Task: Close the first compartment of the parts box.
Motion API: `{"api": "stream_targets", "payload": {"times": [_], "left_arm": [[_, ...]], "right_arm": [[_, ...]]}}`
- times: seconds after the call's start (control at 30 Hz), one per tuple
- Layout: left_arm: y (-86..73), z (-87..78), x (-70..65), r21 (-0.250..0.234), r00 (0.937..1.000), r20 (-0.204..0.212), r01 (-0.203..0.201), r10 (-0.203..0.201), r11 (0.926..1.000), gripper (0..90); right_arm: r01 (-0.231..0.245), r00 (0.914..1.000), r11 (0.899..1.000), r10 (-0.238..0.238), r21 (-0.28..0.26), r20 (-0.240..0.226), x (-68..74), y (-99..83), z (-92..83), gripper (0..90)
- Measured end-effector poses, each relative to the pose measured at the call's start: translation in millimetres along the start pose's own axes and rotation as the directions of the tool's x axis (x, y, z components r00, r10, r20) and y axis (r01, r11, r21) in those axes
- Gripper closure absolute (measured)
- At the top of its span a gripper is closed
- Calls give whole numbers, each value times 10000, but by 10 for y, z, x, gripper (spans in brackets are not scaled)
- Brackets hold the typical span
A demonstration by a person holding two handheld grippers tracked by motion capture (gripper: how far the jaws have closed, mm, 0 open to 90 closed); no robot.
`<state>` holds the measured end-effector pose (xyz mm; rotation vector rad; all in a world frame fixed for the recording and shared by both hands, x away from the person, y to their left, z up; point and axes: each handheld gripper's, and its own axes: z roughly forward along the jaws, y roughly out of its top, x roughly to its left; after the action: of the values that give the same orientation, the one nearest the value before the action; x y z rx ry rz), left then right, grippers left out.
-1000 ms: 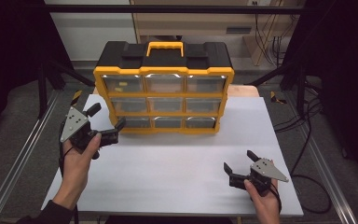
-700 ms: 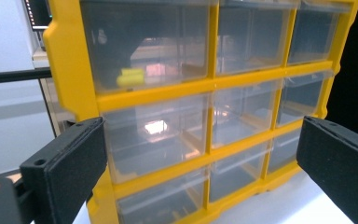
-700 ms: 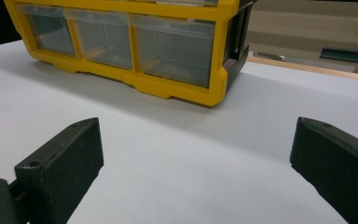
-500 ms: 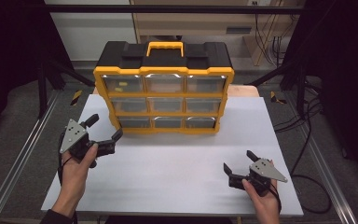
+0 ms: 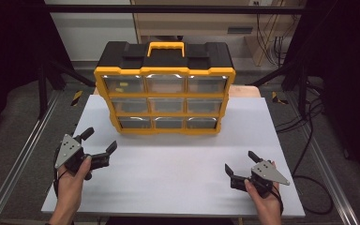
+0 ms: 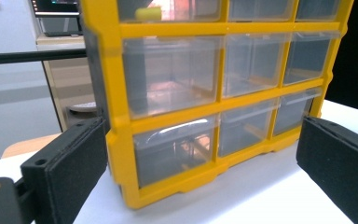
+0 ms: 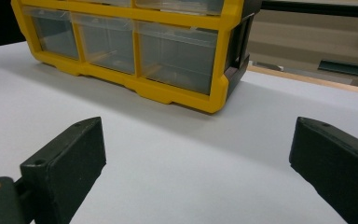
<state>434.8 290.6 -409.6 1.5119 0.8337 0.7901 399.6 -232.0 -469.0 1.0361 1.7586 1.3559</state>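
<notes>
Organiser: a yellow-framed plastic drawer cabinet (image 5: 165, 89) with a black top, a yellow carry handle (image 5: 167, 47) and nine clear drawers in three rows stands upright at the back middle of the white worktop (image 5: 178, 164).
Left gripper: the left gripper (image 5: 93, 146) sits near the worktop's front left edge, well apart from the cabinet, its fingers spread wide and holding nothing. In the left gripper view it looks at the cabinet's lower left drawer (image 6: 175, 147).
Right gripper: the right gripper (image 5: 240, 164) rests near the front right, fingers wide apart and empty, aimed toward the cabinet's lower right corner.
Contents: a small yellow object (image 6: 148, 13) lies in the top left drawer; the other drawers look mostly empty, though glare hides some detail.
Risk, sliding: the cabinet looks light and unbraced, so pulling a drawer with one gripper may drag the whole cabinet forward.
Risk, slipping: the drawer fronts are smooth with shallow lips, so fingers may slide off.
Risk, tipping: a high pull may tilt the cabinet toward the person.
</notes>
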Motion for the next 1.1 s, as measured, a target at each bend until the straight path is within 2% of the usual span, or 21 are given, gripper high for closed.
{"api": "stream_targets", "payload": {"times": [0.13,0.33,0.5,0.6,0.73,0.9,1.1], "left_arm": [[-92,-57,17,10,9998,26,172,-172,9999,19],[-191,-112,2,114,9998,166,-59,57,9999,19],[-294,-136,-21,265,9996,277,-94,87,9996,19],[-350,-159,-44,275,9991,399,98,-109,9996,19],[-401,-186,-73,228,9987,497,133,-144,9997,19],[-508,-201,-115,158,9975,626,316,-325,9994,19],[-607,-246,-128,159,9978,421,507,-513,9986,19]], "right_arm": [[-1,10000,10000,1,-26,-7,1,-2,-1,40],[68,10000,9999,-68,-92,-3,4,-5,6,40],[67,10000,9998,-68,-173,-55,7,-4,3,41],[57,10000,9996,-59,-272,-71,5,-8,0,41],[31,9999,9986,-40,-525,-159,15,-3,-11,41],[258,9993,9970,-276,-729,-241,36,-8,-3,40],[361,9991,9970,-377,-678,-211,59,-31,20,38]]}}
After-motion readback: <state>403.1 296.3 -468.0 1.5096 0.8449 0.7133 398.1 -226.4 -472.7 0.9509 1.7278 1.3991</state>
